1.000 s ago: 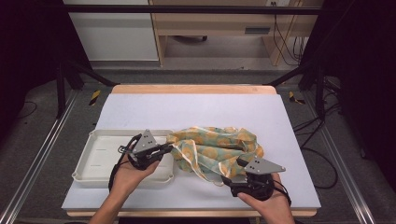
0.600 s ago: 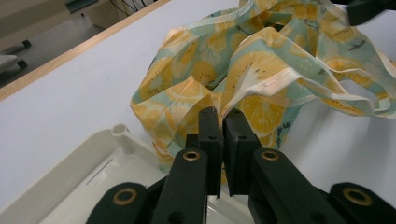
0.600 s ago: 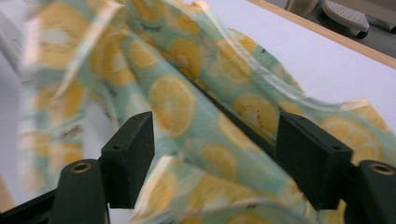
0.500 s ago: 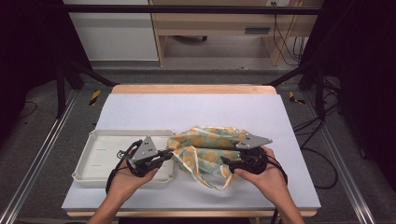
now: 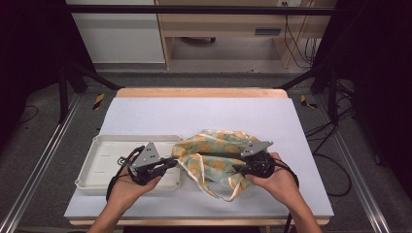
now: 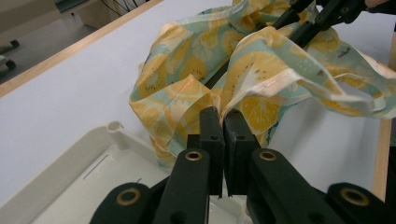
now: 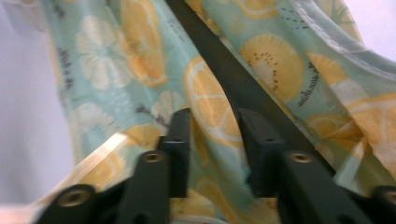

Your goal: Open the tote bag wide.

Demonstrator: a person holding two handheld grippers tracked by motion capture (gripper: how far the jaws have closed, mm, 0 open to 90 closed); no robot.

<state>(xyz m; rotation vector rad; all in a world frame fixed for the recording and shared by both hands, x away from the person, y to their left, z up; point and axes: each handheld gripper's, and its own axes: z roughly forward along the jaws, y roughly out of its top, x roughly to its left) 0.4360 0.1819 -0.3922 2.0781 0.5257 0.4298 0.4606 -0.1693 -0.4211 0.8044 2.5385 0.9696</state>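
Left gripper [image 6: 223, 119]: jaws clenched almost together, a thin fold of the bag's edge is pinched between the pads, seen in the left gripper view. The hold sits at the bag's left edge, just over the right rim of the white tray [image 6: 60, 172].

Right gripper [image 7: 212, 123]: jaws have just been closing, a gap is left between them, and bag cloth is bunched in that gap. Whether the pads press on the cloth cannot be told from the right gripper view; the fabric is seen running between and behind both jaws.

Fabric bag [image 5: 214, 158] (mint green, orange-slice print) is crumpled on the table mat [image 5: 204, 114], near the front edge and about mid-width, spanned between the two grippers. A cream handle loop is laid out toward the front edge. The bag's left edge is touching or overlapping the tray's right rim; which of the two cannot be told.

High view: left gripper [image 5: 167, 162] is held low over the tray's right end, jaws pointed right into the bag. Right gripper [image 5: 238, 167] is set at the bag's right side, jaws pointed left into the cloth.

Beyond the bag the mat runs to the wooden far edge
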